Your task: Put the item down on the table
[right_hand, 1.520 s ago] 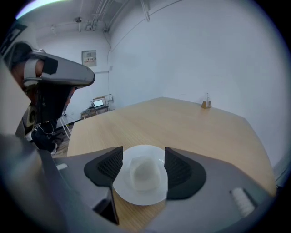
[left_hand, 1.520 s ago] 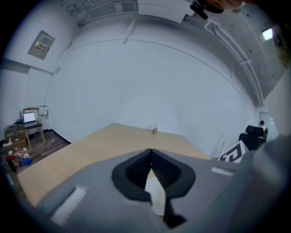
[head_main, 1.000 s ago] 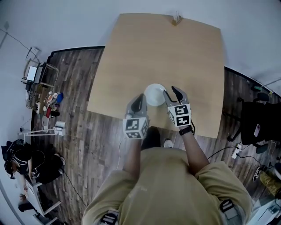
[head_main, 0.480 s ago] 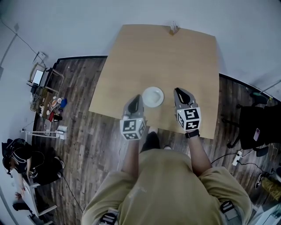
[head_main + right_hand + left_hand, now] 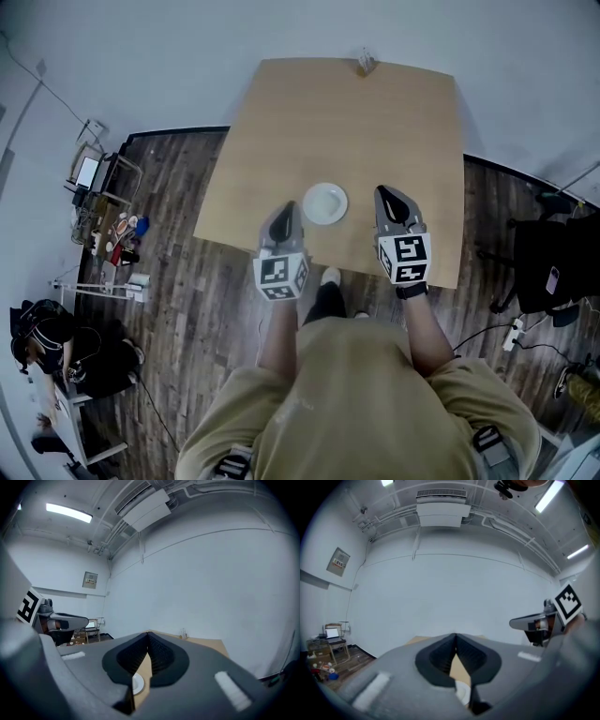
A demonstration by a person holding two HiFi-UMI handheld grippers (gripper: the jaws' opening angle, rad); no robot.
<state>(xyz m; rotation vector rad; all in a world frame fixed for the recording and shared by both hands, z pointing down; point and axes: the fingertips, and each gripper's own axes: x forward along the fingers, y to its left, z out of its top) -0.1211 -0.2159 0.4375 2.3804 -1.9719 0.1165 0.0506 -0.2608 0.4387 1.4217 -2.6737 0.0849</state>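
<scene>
A small white plate (image 5: pixel 325 203) lies flat on the wooden table (image 5: pixel 375 122), near its front edge, with nothing holding it. My left gripper (image 5: pixel 290 209) hovers just left of the plate, jaws shut and empty. My right gripper (image 5: pixel 387 195) is a short way to the plate's right, also shut and empty. In the left gripper view the closed jaws (image 5: pixel 455 637) meet in a point, and a sliver of the plate (image 5: pixel 462 693) shows below them. The right gripper view shows its shut jaws (image 5: pixel 148 635) with the plate (image 5: pixel 137 684) beneath.
A small holder (image 5: pixel 366 63) stands at the table's far edge. A dark chair (image 5: pixel 548 267) stands on the wooden floor at the right. Cluttered shelves (image 5: pixel 101 220) and a person (image 5: pixel 37 339) are at the left.
The right gripper let go of the plate's rim, shut and drew back to the right. Both grippers pulled toward the table's front edge. The plate stays on the table.
</scene>
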